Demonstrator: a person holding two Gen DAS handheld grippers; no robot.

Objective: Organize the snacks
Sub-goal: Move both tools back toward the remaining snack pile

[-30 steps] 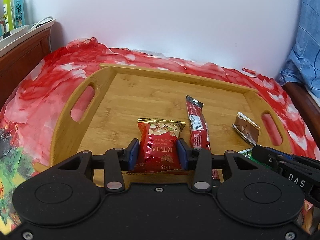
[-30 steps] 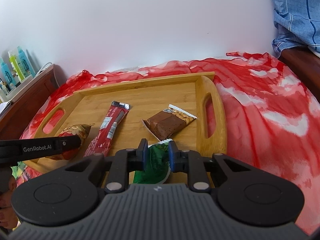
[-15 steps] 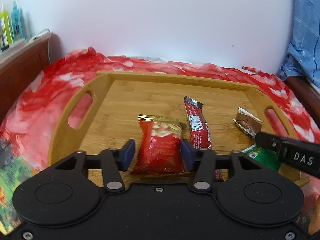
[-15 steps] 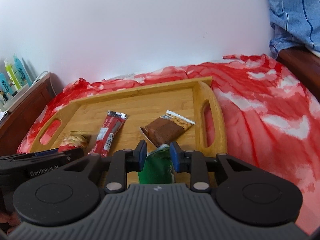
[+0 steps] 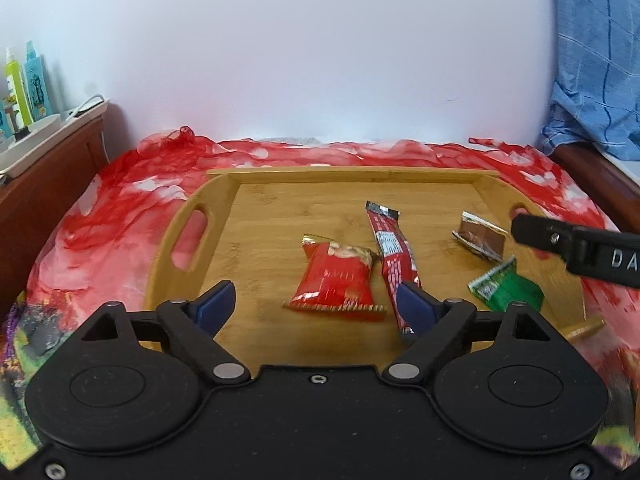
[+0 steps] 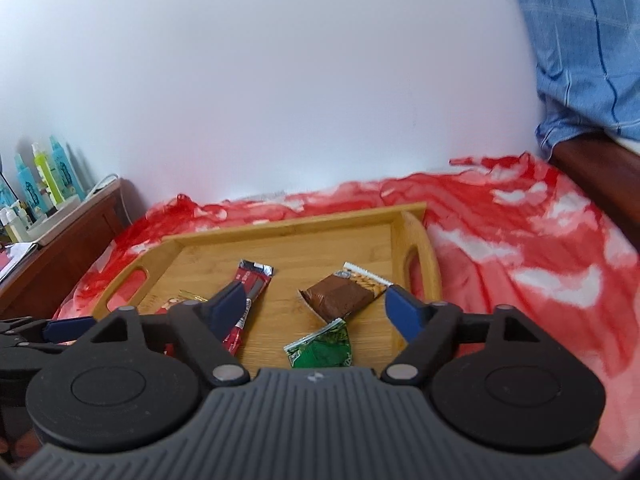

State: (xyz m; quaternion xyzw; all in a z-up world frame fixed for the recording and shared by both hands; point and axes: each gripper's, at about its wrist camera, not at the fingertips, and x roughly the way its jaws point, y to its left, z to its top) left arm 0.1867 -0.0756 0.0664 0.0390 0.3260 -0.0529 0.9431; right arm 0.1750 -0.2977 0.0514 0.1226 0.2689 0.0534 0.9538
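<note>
A wooden tray [image 5: 280, 196] [image 6: 280, 248] lies on a red cloth. On it lie a red snack bag [image 5: 336, 278], a long red bar [image 5: 394, 252] [image 6: 248, 288], a brown bar [image 5: 478, 238] [image 6: 340, 294] and a green packet [image 5: 506, 290] [image 6: 322, 346]. My left gripper [image 5: 316, 306] is open and empty, raised just behind the red bag. My right gripper [image 6: 320, 312] is open and empty above the green packet; its finger [image 5: 576, 246] shows at the right of the left wrist view.
A red patterned cloth [image 6: 520, 256] covers the bed around the tray. A wooden side cabinet [image 5: 44, 176] with bottles [image 5: 20, 88] stands at the left. A white wall lies behind. Blue checked fabric [image 6: 580, 40] hangs at the right.
Both grippers opened and let go: the left released the red bag, the right released the green packet. Both pulled back and rose; the snacks now lie on the tray.
</note>
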